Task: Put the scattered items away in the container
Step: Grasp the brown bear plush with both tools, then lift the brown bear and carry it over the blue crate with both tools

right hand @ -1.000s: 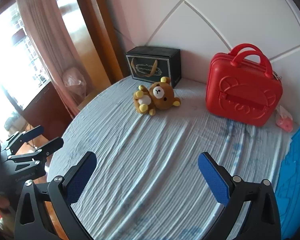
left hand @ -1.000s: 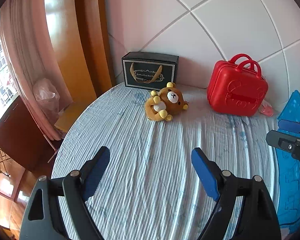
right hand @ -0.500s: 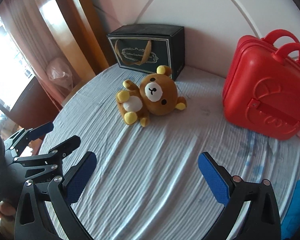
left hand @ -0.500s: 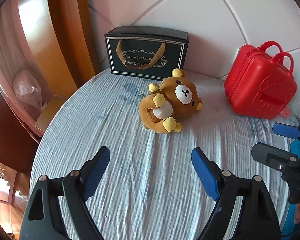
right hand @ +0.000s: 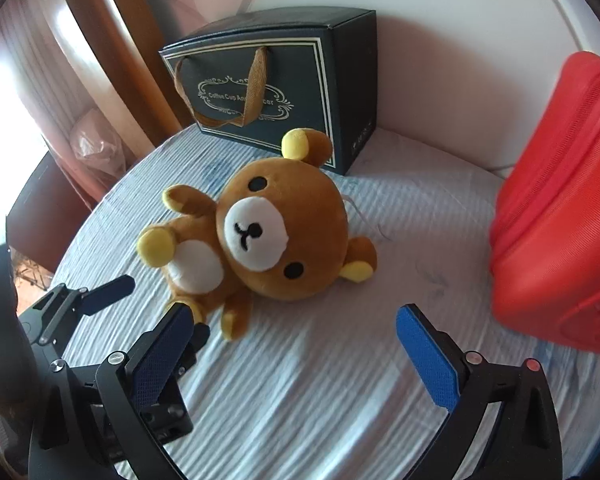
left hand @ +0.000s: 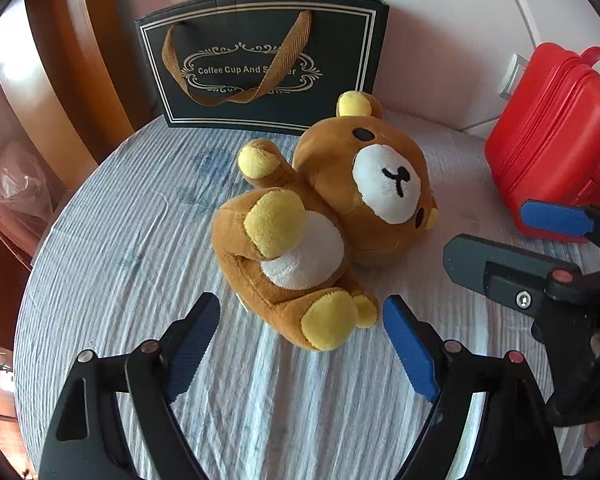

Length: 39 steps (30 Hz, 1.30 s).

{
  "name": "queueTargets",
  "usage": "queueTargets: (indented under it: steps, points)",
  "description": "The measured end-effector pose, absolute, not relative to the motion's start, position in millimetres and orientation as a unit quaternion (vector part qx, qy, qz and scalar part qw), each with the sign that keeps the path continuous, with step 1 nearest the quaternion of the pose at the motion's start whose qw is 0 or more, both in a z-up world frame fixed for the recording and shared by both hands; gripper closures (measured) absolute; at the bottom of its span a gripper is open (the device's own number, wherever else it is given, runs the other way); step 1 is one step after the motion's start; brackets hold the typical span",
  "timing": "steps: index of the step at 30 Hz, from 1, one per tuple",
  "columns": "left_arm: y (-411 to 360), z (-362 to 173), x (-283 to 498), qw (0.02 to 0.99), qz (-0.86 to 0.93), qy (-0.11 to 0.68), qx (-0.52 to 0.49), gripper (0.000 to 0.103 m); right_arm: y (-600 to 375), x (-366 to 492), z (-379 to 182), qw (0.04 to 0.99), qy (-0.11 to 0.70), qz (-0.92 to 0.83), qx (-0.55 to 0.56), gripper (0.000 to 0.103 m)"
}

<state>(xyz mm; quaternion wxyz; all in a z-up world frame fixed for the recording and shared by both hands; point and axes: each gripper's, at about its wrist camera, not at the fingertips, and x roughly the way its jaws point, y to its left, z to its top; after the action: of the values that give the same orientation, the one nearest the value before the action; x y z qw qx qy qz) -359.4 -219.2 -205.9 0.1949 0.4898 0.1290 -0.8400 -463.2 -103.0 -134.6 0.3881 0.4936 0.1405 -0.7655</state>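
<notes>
A brown plush bear [left hand: 320,216] [right hand: 276,236] lies on its back on the striped tablecloth [left hand: 120,264] [right hand: 340,400]. My left gripper [left hand: 300,304] [right hand: 168,306] is open, its blue pads either side of the bear's feet without pressing on them. My right gripper [right hand: 292,314] [left hand: 486,230] is open too and hangs just short of the bear's head side, holding nothing. A red hard case [left hand: 552,140] [right hand: 560,220] with handles stands shut at the right, close to the right gripper.
A black gift box [left hand: 260,60] [right hand: 268,92] with a brown ribbon handle stands against the white wall right behind the bear. The round table's edge curves off at the left, with a wooden door frame and a plastic bag [left hand: 16,184] beyond it.
Both grippers have come forward and down towards the bear, which now fills the middle of both views. The left fingertips have reached its feet. Both stayed open.
</notes>
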Motion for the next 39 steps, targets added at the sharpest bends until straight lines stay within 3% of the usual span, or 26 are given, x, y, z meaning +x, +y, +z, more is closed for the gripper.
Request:
queueTargets:
  steps: [10, 25, 30, 33, 39]
  points:
    - [-259, -221, -364, 0.222, -0.836, 0.083, 0.496, 0.018, -135, -484, -159, 0.391, 0.157, -0.759, 0.497, 0.000]
    - [-264, -234, -381, 0.176, -0.856, 0.138, 0.465, 0.018, -157, -499, -188, 0.404, 0.121, -0.745, 0.517, 0.000]
    - [-264, -233, -387, 0.177, -0.870, 0.121, 0.444, 0.020, -158, -509, -193, 0.414, 0.091, -0.744, 0.516, 0.000]
    - [-262, -233, -386, 0.176, -0.870, 0.110, 0.447, 0.024, -157, -504, -189, 0.417, 0.100, -0.745, 0.511, 0.009]
    - [-252, -216, -367, 0.169, -0.876, 0.107, 0.440, 0.024, -150, -486, -176, 0.416, 0.105, -0.749, 0.504, 0.011]
